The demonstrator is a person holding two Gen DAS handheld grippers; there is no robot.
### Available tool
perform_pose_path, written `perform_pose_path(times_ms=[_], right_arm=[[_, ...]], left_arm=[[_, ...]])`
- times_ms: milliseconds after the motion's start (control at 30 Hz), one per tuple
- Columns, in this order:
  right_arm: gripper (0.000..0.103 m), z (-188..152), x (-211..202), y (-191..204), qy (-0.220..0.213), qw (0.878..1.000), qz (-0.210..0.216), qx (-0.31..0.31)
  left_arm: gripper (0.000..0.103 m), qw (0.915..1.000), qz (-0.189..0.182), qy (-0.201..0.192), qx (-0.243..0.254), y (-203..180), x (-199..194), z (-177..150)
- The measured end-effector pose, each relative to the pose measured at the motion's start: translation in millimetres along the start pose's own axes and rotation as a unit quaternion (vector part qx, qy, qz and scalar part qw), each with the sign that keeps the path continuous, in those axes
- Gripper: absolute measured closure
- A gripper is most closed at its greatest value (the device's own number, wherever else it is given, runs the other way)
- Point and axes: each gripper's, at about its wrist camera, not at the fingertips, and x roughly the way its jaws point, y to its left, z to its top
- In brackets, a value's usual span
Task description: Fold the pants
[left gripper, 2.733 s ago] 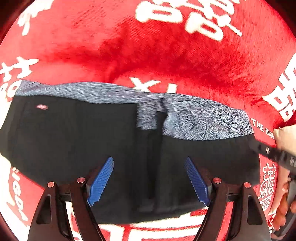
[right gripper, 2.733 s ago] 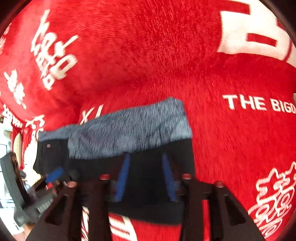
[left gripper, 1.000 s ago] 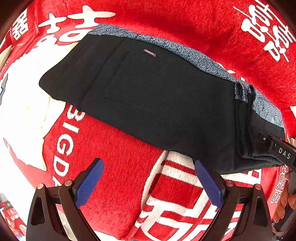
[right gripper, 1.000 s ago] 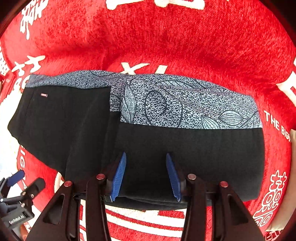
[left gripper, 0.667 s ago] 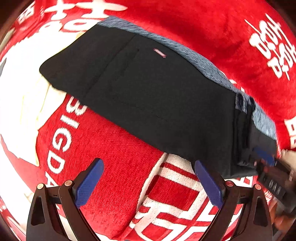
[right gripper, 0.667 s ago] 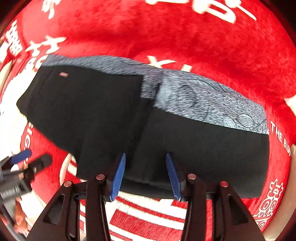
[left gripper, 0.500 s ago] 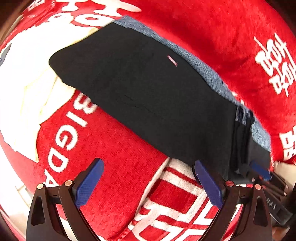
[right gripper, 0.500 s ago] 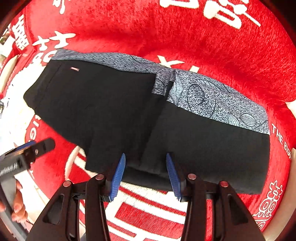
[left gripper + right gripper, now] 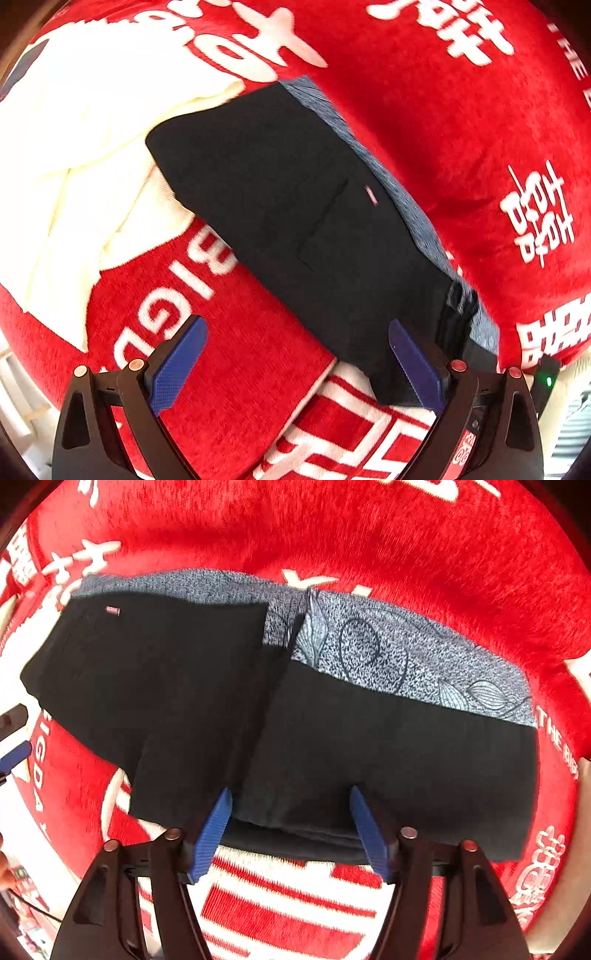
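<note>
The black pants (image 9: 258,720), folded with a blue-grey patterned band along the far edge, lie on a red blanket (image 9: 406,535), the right hand-held gripper (image 9: 291,834) having just spread its jaws over their near edge, pads clear of the cloth, while the left hand-held gripper (image 9: 295,365) hangs released above the blanket.

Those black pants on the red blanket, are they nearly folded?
Mostly. The pants already lie doubled over on the red blanket. The right claw has just been opening at the fold's near edge; the left claw is open, empty. Left: perhaps one more fold.
</note>
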Motion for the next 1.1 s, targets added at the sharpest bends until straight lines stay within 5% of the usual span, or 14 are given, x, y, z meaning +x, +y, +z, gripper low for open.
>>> perform_pose_path(times_ms=[467,600,933,1100], right_arm=[[0.024,2.9,-4.7,30.7,-0.001,0.999,-0.032,-0.03],[0.024,-3.4,2.3,47.8,-0.003,0.995,-0.057,-0.082],[0.024,-4.3,2.9,42.8,-0.011,0.997,-0.045,-0.065],[0.024,-5.1,0.9,41.5,-0.015,0.997,-0.042,-0.061]], left_arm=[[0.004,0.998,-0.033,-0.015,-0.051,23.8,21.5,27.2],[0.004,0.9947,-0.073,-0.032,-0.065,30.5,26.8,32.3],[0.004,0.9822,-0.153,-0.061,-0.091,35.2,32.0,47.2],[0.004,0.9606,-0.252,-0.09,-0.077,22.3,14.6,54.3]])
